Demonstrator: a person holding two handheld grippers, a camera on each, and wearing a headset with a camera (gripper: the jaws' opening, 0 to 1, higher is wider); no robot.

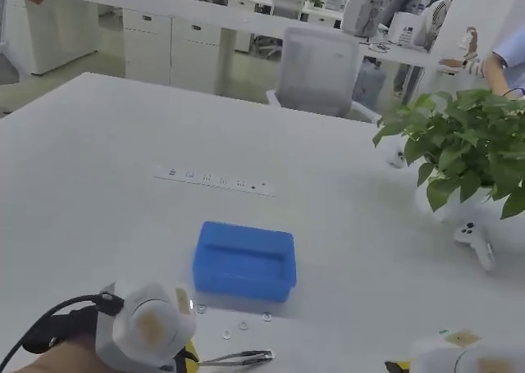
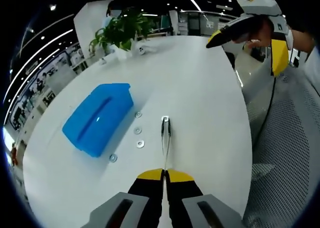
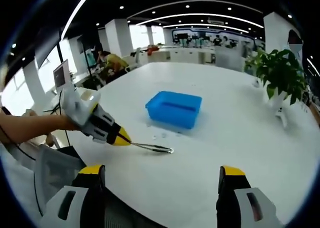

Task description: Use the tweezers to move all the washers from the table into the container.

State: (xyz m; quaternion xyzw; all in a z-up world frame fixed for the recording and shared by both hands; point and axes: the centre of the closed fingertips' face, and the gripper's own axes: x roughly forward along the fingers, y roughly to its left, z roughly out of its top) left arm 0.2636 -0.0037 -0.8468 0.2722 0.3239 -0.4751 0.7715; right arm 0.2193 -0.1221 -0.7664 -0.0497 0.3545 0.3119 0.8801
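Note:
A blue container (image 1: 244,261) stands on the white table (image 1: 107,168). Several small washers (image 1: 243,325) lie along its near side, seen too as washers (image 2: 137,131) beside the container (image 2: 97,118). My left gripper (image 2: 165,174) is shut on metal tweezers (image 2: 165,140), whose tips hover just right of the washers. In the head view the left gripper (image 1: 189,358) sits at the bottom left with the tweezers (image 1: 239,358) pointing right. My right gripper (image 3: 161,170) is open and holds nothing, back from the container (image 3: 175,107); it shows at the head view's bottom right (image 1: 410,363).
A potted plant (image 1: 467,147) stands at the table's right, with a white controller (image 1: 474,240) beside it. A power strip (image 1: 215,179) is set in the table beyond the container. An office chair (image 1: 318,70) and desks stand behind.

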